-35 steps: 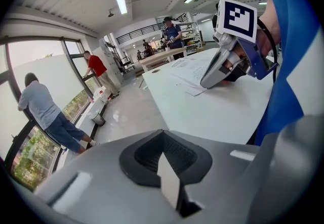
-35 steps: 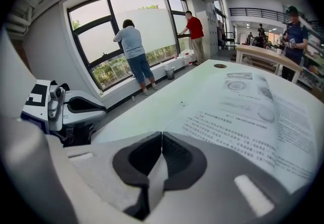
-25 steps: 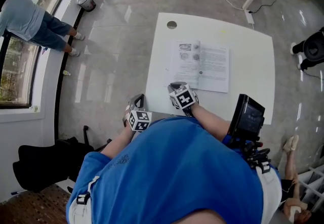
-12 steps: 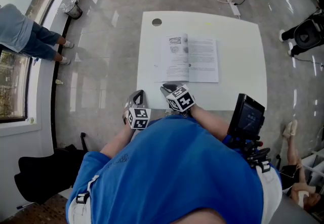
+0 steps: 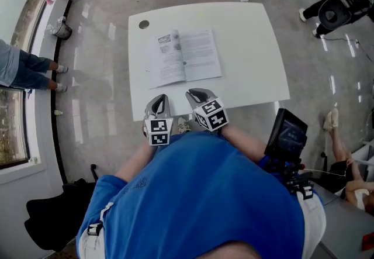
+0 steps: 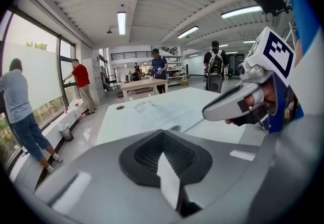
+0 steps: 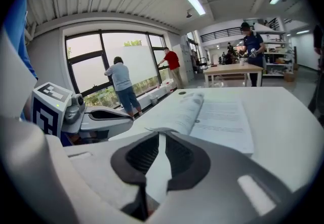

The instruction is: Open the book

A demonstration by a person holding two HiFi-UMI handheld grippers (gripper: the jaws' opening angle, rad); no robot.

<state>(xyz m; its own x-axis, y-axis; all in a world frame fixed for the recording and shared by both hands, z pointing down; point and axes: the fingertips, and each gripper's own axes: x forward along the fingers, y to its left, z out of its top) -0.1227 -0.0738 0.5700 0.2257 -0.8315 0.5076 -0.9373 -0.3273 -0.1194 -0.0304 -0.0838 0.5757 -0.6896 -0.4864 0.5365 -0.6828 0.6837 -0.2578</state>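
My left tongs (image 5: 158, 102) hover at the near edge of the bench (image 5: 251, 71), pressed together with nothing between them, as their own view shows. Further in on the bench, toward its far left corner and a little short of the round hole (image 5: 144, 24) there, lies the book (image 5: 184, 57). It already lies open, printed pages face up, with the fold running away from the bench's near edge. I judge it a thin, light paperback, soft and floppy, not stiff. The left-hand leaves hump up slightly at the fold, as the right gripper view shows, so they may want to flop back over. The paper is probably slick on the smooth bench top and easy to crease or tear, so a careless push would likely slide the whole book sooner than turn a leaf. If I had to take hold, I would go for the free outer edge of a page, at the corner toward the bench's near edge. I would pinch only a few leaves and lift gently while the other tongs press the opposite page flat. The book lies clear of both tongs, deeper in on the bench than either, and neither touches it. My right tongs (image 5: 197, 96) sit just inside the bench's near edge, likewise closed on nothing. They point at the humped left-hand page and stand nearer to the book than the left pair.
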